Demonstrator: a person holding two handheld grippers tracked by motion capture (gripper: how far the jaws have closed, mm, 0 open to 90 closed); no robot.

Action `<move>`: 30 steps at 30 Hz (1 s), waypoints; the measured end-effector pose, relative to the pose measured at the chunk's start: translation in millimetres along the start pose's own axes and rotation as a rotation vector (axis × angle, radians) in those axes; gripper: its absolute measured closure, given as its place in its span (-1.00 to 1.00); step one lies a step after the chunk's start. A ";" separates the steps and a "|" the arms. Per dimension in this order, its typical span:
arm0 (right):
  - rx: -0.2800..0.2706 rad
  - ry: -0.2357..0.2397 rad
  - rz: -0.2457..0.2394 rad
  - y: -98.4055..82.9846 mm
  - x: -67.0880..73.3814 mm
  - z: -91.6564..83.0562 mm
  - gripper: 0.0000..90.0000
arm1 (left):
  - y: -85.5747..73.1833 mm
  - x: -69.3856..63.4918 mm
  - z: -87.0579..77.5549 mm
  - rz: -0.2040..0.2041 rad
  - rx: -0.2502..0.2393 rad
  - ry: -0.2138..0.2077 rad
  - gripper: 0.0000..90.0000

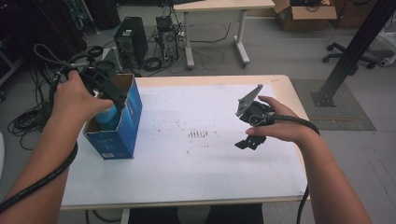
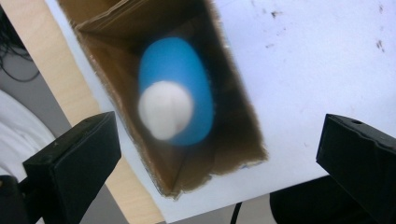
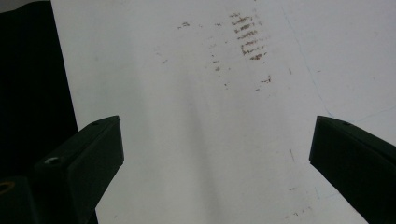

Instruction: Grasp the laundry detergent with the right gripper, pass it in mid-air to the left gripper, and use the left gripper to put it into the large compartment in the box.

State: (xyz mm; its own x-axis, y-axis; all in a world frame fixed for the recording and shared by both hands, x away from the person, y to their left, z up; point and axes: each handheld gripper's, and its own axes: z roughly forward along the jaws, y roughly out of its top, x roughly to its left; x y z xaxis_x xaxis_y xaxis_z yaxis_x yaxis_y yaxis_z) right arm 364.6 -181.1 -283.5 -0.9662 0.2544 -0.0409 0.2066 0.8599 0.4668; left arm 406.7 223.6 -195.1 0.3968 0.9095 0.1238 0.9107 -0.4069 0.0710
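Note:
A blue cardboard box stands open-topped at the table's left edge. Inside it stands a blue bottle with a white cap, blurred in the left gripper view, ringed by the box's brown inner walls. My left gripper hovers just above the box mouth, pointing down into it; its jaws stand wide apart, clear of the bottle. My right gripper hangs over the right part of the white sheet, open with nothing between its jaws.
The white sheet covers most of the wooden table and carries faint brown marks at its middle. On the floor beyond are computer towers, cables, another table, a cardboard box and a black post.

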 end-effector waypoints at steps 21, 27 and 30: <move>0.024 -0.017 -0.042 10.6 4.0 -12.2 -0.93 | 12.6 -95.9 -33.2 0.528 -0.033 0.016 -1.00; 0.045 -0.016 -0.072 13.2 9.1 -15.6 -0.93 | 8.5 -125.2 -20.4 0.709 0.011 0.001 -1.00; 0.056 -0.005 -0.088 13.7 12.5 -15.9 -0.93 | 6.0 -136.1 -13.4 0.778 0.031 -0.025 -1.00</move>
State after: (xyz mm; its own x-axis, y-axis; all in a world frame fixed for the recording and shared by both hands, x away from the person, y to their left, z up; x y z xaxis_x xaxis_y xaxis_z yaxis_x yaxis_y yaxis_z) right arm 353.0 -173.1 -263.6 -0.9803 0.1787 -0.0844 0.1291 0.9026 0.4107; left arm 356.6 96.2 -198.2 0.9250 0.3652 0.1045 0.3721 -0.9266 -0.0551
